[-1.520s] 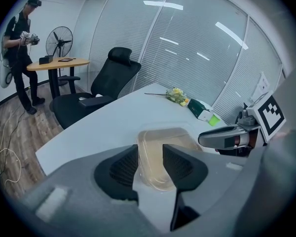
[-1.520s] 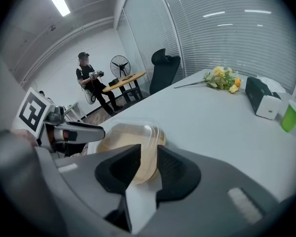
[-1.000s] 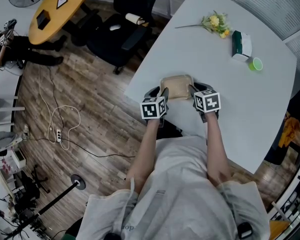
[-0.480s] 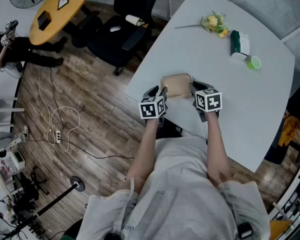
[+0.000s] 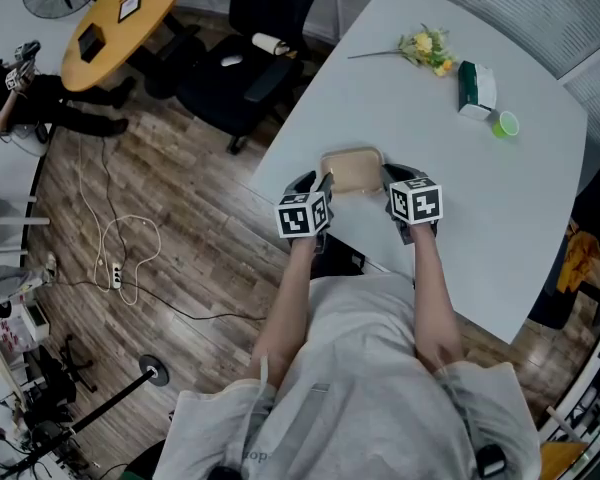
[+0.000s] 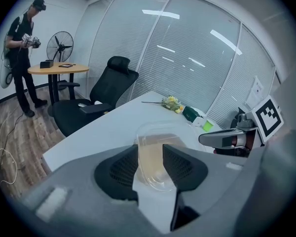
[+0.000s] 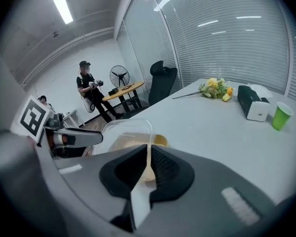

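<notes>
— What have your grippers got?

— My left gripper [image 6: 150, 154] pinches one side of the clear plastic container [image 5: 352, 171]; my right gripper [image 7: 148, 163] is clamped tight on the thin rim opposite.

— And where is that container?

— Between the two grippers, at the near edge of the white table [image 5: 450, 208], just in front of me; I cannot tell whether it touches the top; flowers [image 5: 427, 46], a dark box [image 5: 475, 83] and a green cup [image 5: 507, 123] lie well apart at the far end.
</notes>
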Action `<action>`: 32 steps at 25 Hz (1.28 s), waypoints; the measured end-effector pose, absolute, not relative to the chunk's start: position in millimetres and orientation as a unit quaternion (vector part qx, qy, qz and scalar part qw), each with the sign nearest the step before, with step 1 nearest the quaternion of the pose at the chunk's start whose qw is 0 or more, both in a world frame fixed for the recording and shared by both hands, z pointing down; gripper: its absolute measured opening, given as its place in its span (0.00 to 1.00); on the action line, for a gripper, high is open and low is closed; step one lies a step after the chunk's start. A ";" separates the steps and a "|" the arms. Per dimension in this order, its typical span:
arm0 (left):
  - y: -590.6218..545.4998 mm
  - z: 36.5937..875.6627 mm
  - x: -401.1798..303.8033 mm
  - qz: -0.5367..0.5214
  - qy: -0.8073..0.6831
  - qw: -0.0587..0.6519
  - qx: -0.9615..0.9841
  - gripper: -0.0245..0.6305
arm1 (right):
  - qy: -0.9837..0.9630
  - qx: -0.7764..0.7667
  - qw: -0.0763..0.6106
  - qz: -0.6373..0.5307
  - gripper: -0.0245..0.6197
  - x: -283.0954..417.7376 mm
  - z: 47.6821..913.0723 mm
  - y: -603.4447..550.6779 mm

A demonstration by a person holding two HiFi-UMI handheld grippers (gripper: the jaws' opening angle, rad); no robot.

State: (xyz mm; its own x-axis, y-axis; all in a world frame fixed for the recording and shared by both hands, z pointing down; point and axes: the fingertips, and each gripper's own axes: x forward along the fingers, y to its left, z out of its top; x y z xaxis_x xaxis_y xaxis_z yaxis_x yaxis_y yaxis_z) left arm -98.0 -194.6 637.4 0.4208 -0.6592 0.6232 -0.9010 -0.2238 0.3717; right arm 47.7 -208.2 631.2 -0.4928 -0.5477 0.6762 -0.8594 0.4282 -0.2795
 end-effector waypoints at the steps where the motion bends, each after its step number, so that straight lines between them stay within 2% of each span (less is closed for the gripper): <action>1: -194.0 637.1 -97.1 0.169 -0.510 0.356 0.765 0.28 | -0.806 0.438 0.253 0.308 0.08 48.4 631.5 -207.6; 3: -193.9 635.5 -96.3 0.166 -0.510 0.355 0.766 0.28 | -0.804 0.442 0.253 0.307 0.08 50.4 631.0 -207.6; 6: -194.1 631.6 -98.8 0.161 -0.515 0.351 0.765 0.19 | -0.800 0.450 0.252 0.306 0.07 53.3 628.6 -207.4; 29: -187.5 624.9 -95.1 0.143 -0.509 0.348 0.774 0.13 | -0.795 0.465 0.248 0.300 0.07 63.4 623.6 -198.8; 30: -187.0 624.4 -96.1 0.141 -0.511 0.348 0.773 0.07 | -0.795 0.466 0.248 0.300 0.07 64.2 623.2 -198.0; 32: -186.5 624.0 -97.6 0.137 -0.512 0.348 0.773 0.07 | -0.796 0.465 0.246 0.301 0.07 64.2 622.7 -196.7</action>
